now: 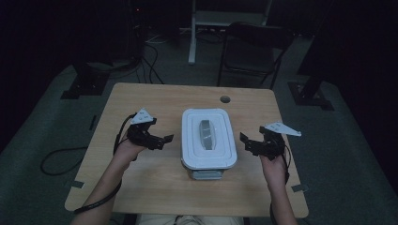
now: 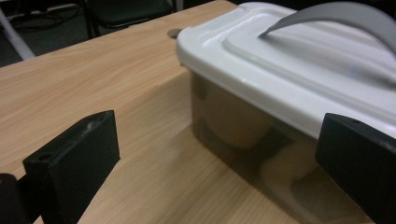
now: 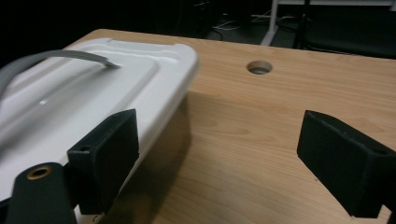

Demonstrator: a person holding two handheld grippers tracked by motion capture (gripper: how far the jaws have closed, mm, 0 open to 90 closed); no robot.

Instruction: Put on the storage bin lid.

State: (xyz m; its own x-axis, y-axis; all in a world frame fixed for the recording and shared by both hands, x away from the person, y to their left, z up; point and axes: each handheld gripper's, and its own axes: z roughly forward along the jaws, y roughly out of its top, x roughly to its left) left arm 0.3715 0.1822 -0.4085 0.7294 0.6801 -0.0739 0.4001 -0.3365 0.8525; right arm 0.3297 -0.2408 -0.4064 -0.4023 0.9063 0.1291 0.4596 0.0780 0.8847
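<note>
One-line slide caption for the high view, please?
Open left gripper and right gripper flank a lidded white storage box on the wooden table.

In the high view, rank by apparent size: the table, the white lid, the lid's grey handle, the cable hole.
1. table
2. white lid
3. grey handle
4. cable hole

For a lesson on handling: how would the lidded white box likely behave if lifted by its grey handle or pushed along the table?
The box probably slides rather than tips: it sits low and broad. Pale rounded contents seen through its wall suggest some weight. The handle looks thin, so it may flex.
</note>
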